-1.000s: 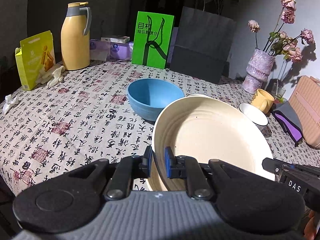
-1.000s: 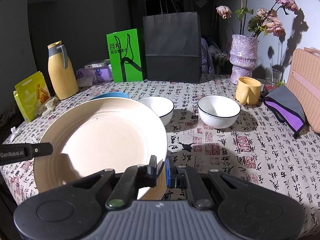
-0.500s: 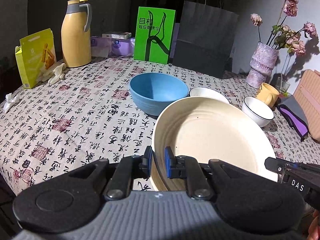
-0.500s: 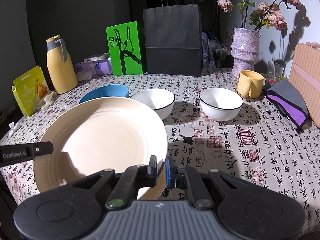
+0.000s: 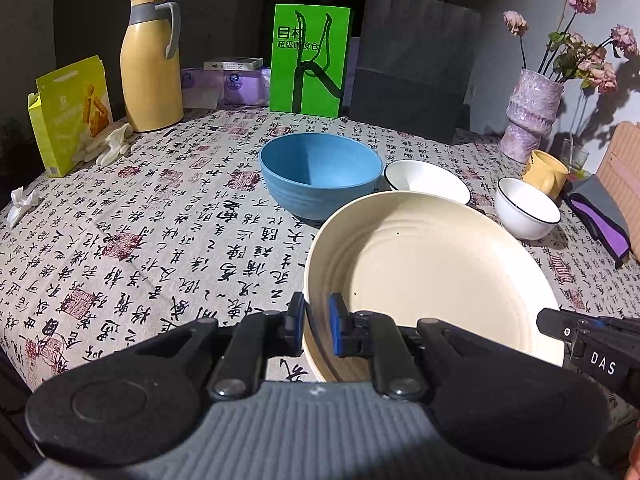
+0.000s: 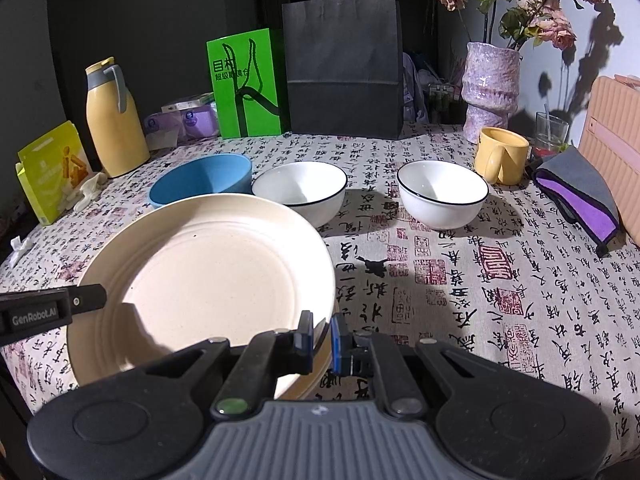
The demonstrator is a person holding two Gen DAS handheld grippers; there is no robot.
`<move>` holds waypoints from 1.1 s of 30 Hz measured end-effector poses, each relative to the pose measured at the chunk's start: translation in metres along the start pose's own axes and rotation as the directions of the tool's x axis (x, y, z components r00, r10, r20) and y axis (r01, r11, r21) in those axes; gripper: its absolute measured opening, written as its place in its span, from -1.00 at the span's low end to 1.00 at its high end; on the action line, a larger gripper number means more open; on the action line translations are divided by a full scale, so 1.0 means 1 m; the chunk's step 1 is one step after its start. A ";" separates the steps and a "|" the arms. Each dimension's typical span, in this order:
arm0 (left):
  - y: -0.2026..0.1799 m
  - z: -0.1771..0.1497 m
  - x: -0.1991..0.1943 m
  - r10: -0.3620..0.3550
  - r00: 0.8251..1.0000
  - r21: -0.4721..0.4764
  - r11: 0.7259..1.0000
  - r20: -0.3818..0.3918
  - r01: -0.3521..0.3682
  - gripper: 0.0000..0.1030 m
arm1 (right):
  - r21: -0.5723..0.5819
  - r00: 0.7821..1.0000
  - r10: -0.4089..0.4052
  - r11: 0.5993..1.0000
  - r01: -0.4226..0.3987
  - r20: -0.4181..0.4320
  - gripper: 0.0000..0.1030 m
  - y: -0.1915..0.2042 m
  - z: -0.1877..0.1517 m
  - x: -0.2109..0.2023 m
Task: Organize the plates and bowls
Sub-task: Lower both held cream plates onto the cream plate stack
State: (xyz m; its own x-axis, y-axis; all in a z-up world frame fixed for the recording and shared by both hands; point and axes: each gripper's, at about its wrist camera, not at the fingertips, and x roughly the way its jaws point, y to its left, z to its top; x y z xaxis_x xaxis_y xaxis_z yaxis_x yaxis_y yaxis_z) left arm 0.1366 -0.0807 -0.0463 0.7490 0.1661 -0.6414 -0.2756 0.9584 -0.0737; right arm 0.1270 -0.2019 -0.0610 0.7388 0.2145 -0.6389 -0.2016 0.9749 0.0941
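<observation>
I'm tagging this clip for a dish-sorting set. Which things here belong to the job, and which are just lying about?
Job:
cream plate, gripped at opposite rims by the left gripper and right gripper
blue bowl
two white bowls

Lying about:
yellow flask
green bag
black bag
vase
yellow mug
snack box

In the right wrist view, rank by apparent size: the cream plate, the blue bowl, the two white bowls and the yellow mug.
1. cream plate, though it is nearest the camera.
2. blue bowl, partly hidden behind the plate, so unsure.
3. left white bowl and right white bowl: alike.
4. yellow mug.
</observation>
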 end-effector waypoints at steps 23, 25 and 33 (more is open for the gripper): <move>-0.004 -0.010 0.031 0.039 0.998 0.018 0.999 -0.047 -0.039 -0.74 | -0.026 0.999 -0.029 0.999 0.028 -0.029 -0.83 0.005 -0.006 0.025; -0.005 -0.010 0.032 0.041 0.998 0.021 0.999 -0.047 -0.040 -0.74 | -0.028 0.999 -0.033 0.999 0.032 -0.032 -0.83 0.005 -0.007 0.028; -0.007 -0.014 0.035 0.052 0.998 0.036 0.998 -0.036 -0.051 -0.74 | -0.043 0.999 -0.045 0.998 0.044 -0.026 -0.83 0.007 -0.009 0.031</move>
State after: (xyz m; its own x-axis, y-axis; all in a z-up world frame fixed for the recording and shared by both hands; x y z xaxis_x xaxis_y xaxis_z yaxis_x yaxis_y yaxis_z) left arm 0.1563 -0.0848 -0.0784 0.7116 0.2073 -0.6713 -0.2913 0.9565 -0.0134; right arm 0.1423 -0.1888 -0.0869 0.7299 0.1691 -0.6624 -0.1968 0.9799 0.0333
